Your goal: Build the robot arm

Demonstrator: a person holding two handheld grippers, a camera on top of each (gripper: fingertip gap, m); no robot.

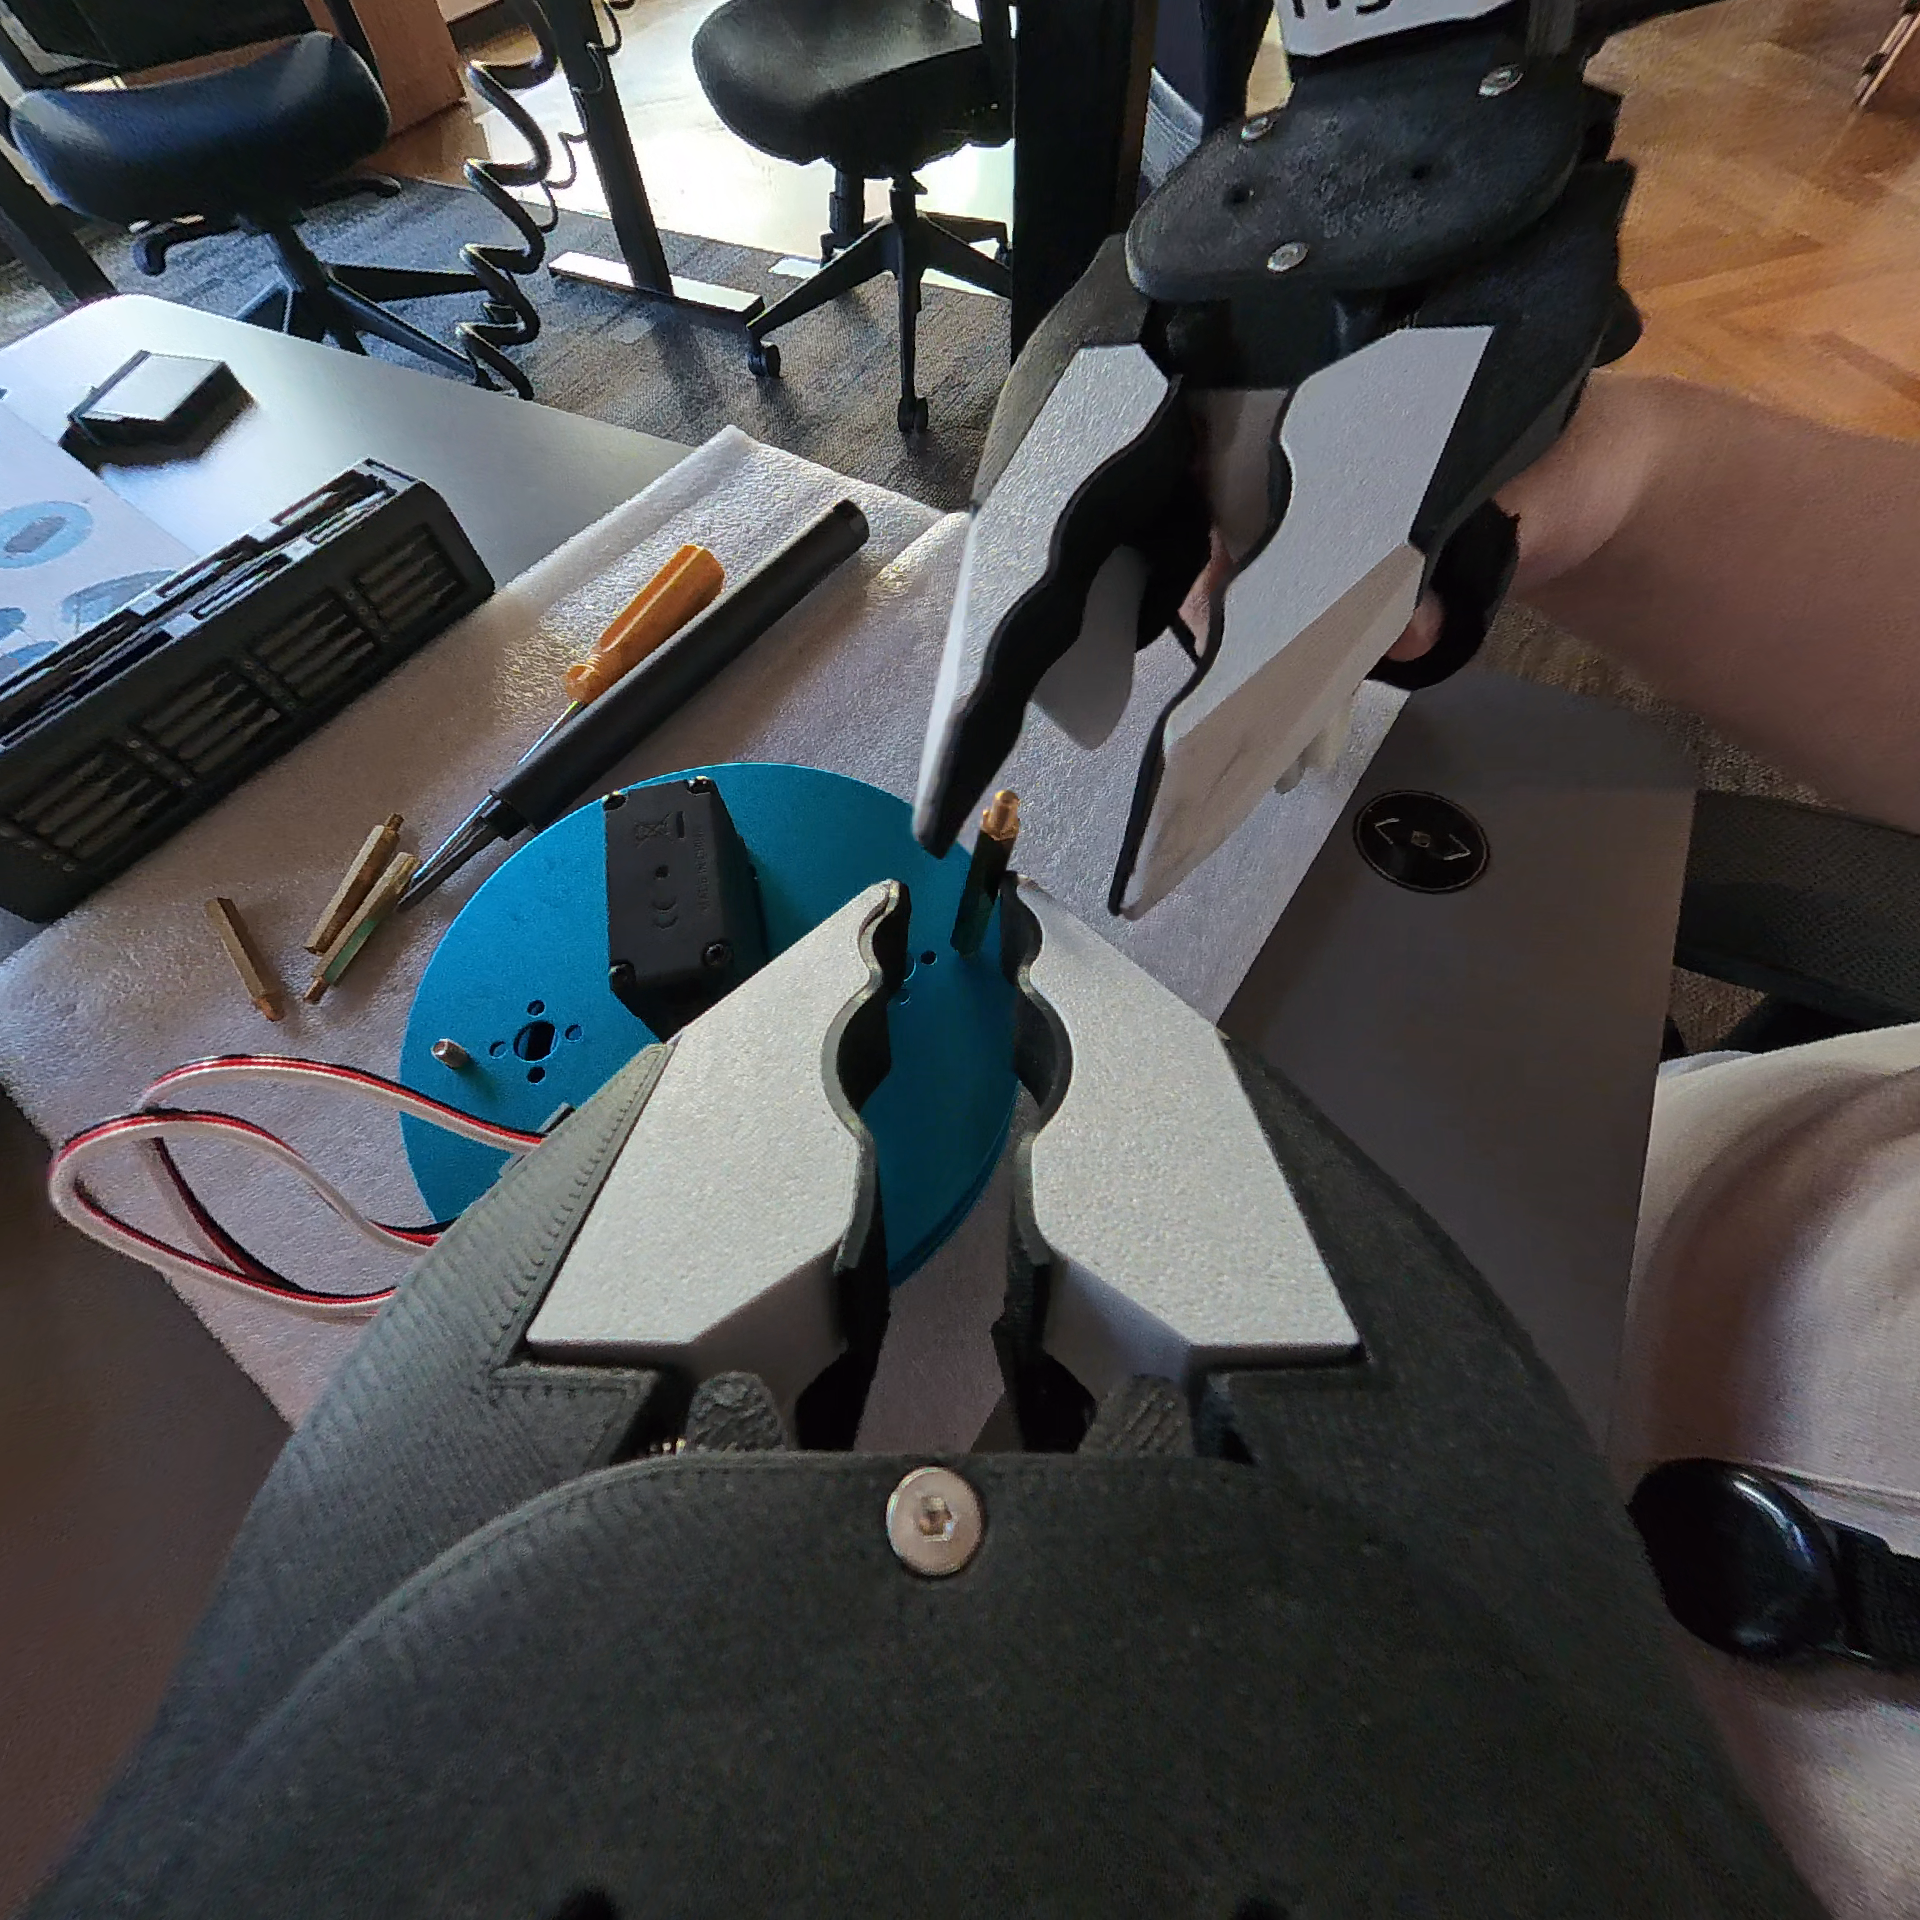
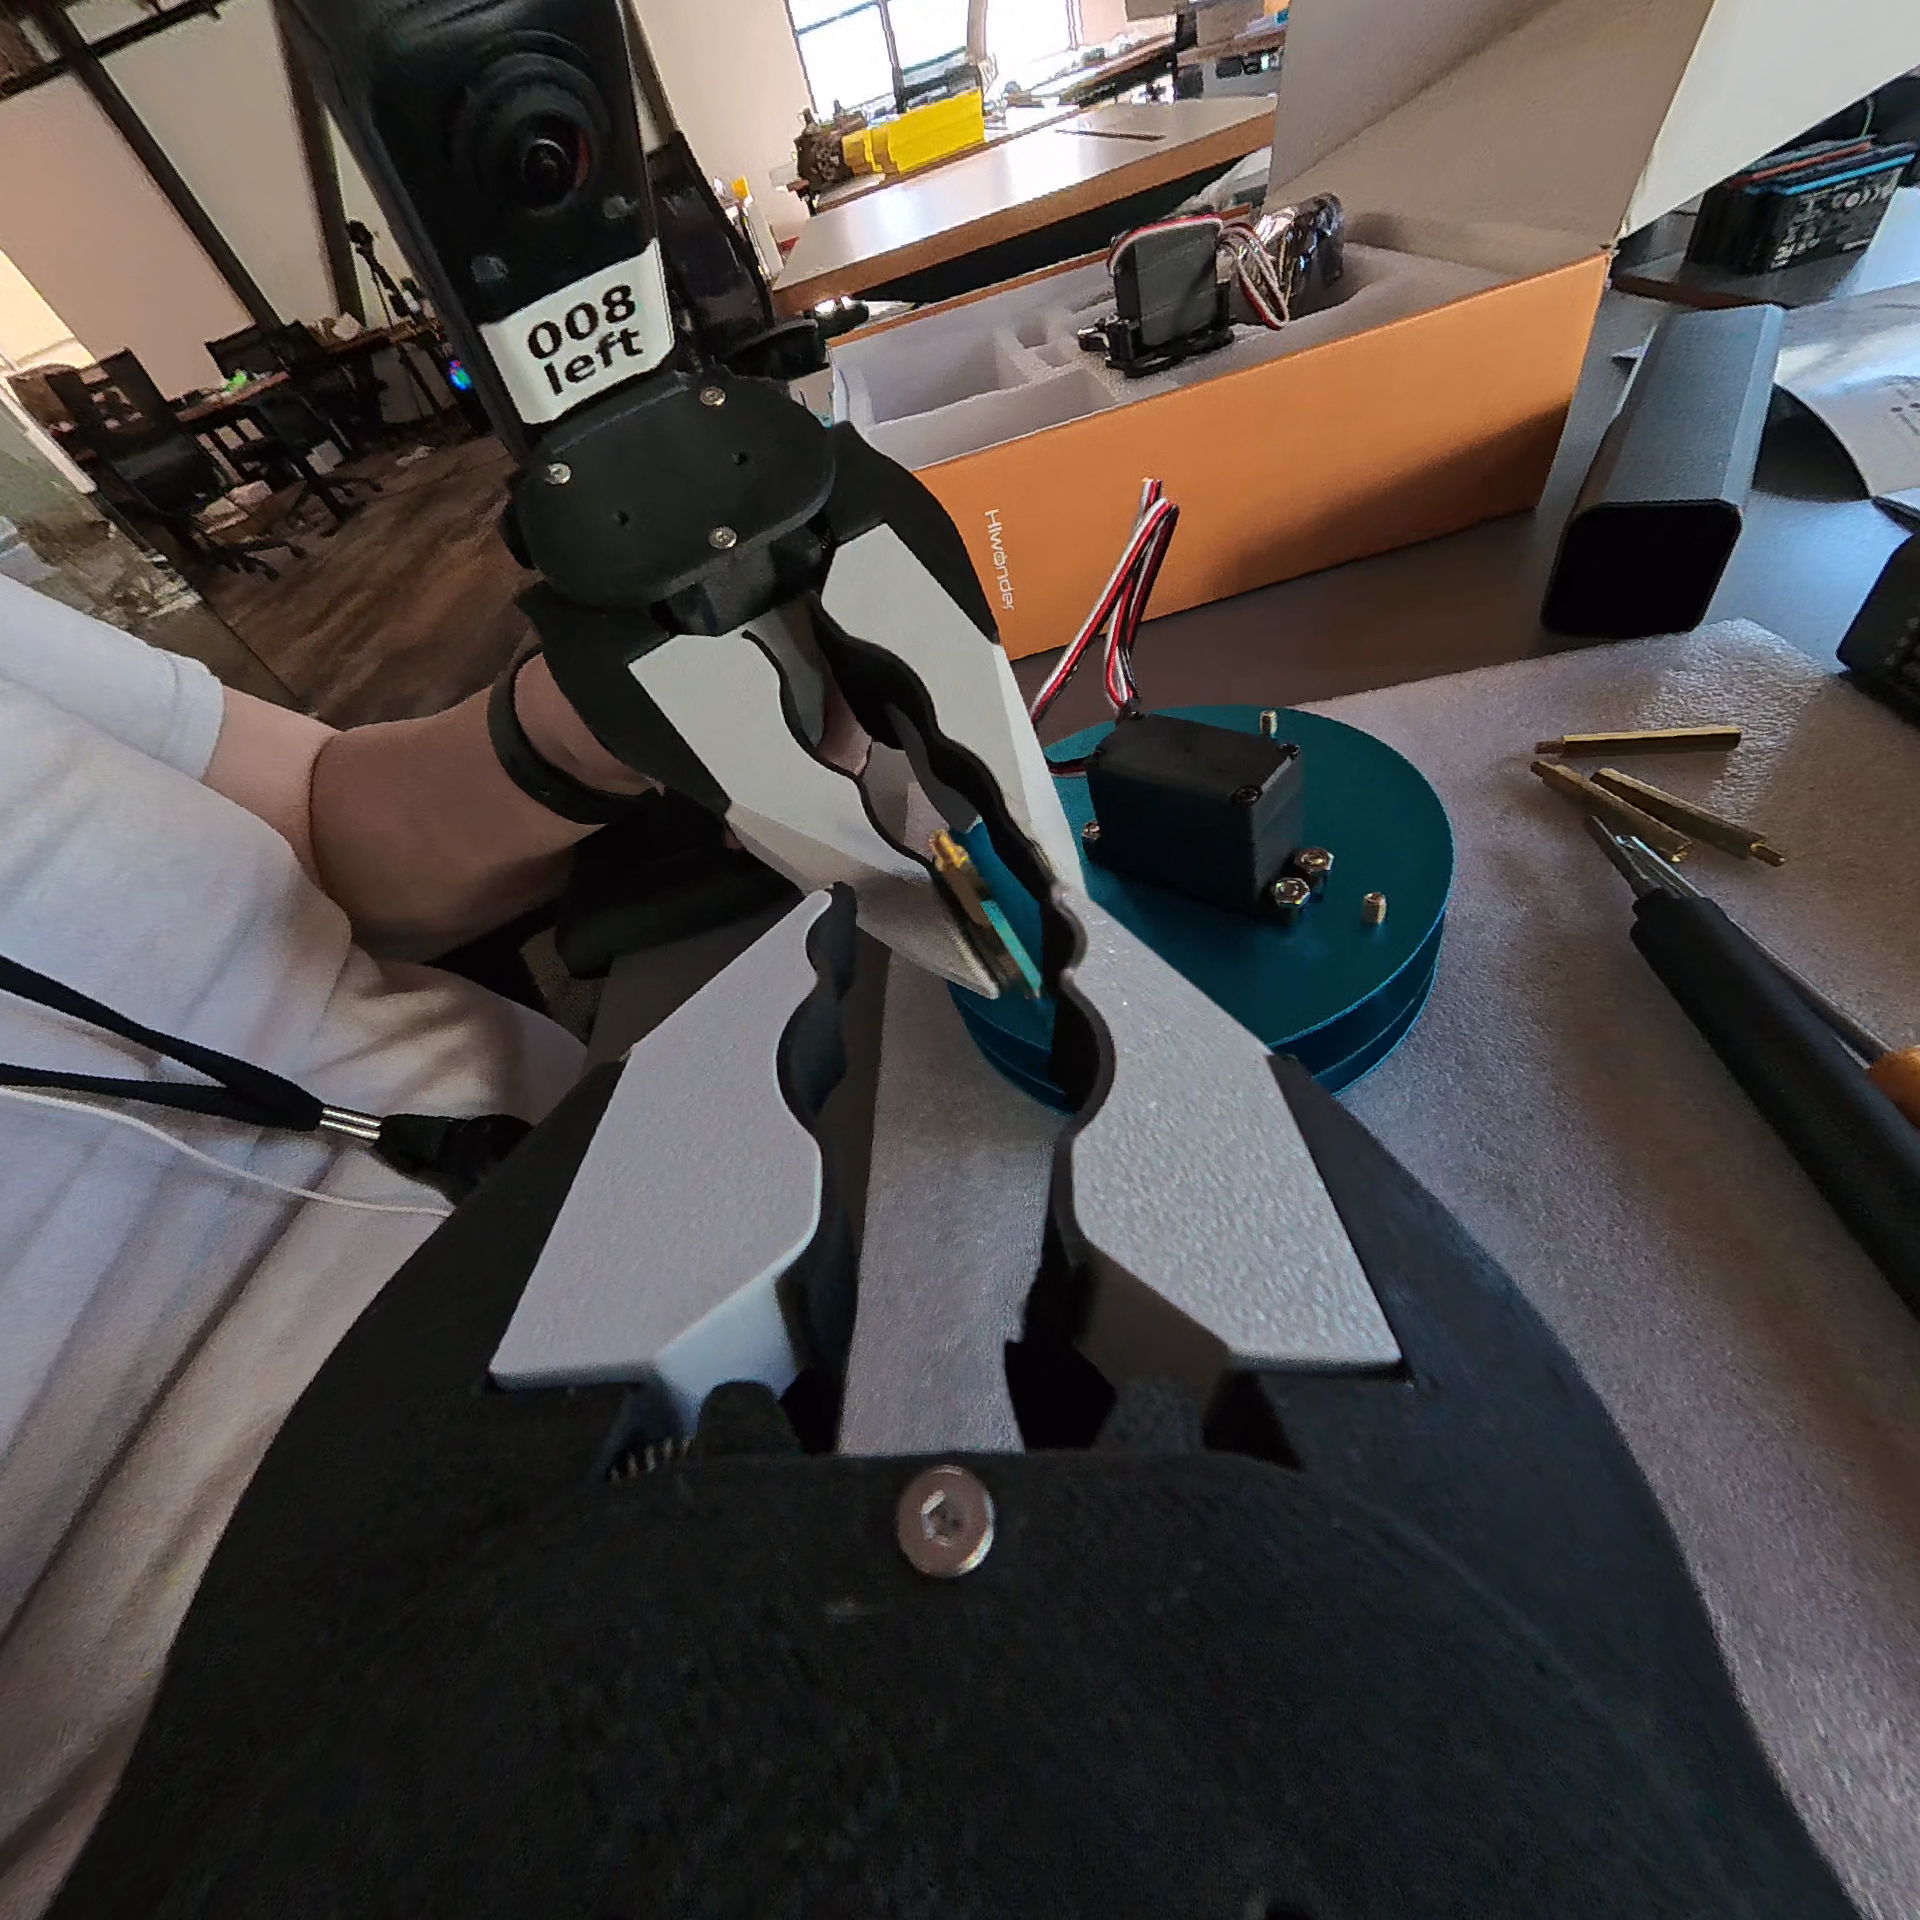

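Nearest the left wrist lens, left gripper (image 1: 951, 909), reaching in over the near edge of the blue disc (image 1: 499, 997). Jaws narrowly apart about a brass standoff (image 1: 985, 883), tilted, foot down on the disc's right side. Standoff close against one pad; whether pinched fast or merely flanked, impossible to tell.

Just above the disc's right side, right gripper (image 1: 1029, 862), coming down from over the disc's far edge, held by a hand (image 1: 1558, 520). Claw spread wide, gripping nothing, one tip just beside the standoff's top and the other off past the disc's right edge.

At the disc's middle, a black servo (image 1: 675, 904), fastened down with brass nuts (image 2: 1304, 878). On the disc's left part, a short stud (image 1: 449, 1051), upright beside a ring of holes. From the servo over the disc's left rim, a looped red, white and black wire (image 1: 208, 1174).

Under the disc, a white foam sheet (image 1: 727, 488). On the foam left of the disc, four loose standoffs (image 1: 353, 904). Beyond them, a black-handled driver (image 1: 675, 665), tip close to the disc's far-left rim, with an orange-handled screwdriver (image 1: 644, 623) lying alongside. Farther left of the disc, a black bit case (image 1: 208, 665).

In the right wrist view, behind the disc, an open orange box (image 2: 1247, 457) with grey foam pockets, and to its right a grey rectangular sleeve (image 2: 1662, 468). Well beyond the disc, on the floor, black office chairs (image 1: 862, 83).
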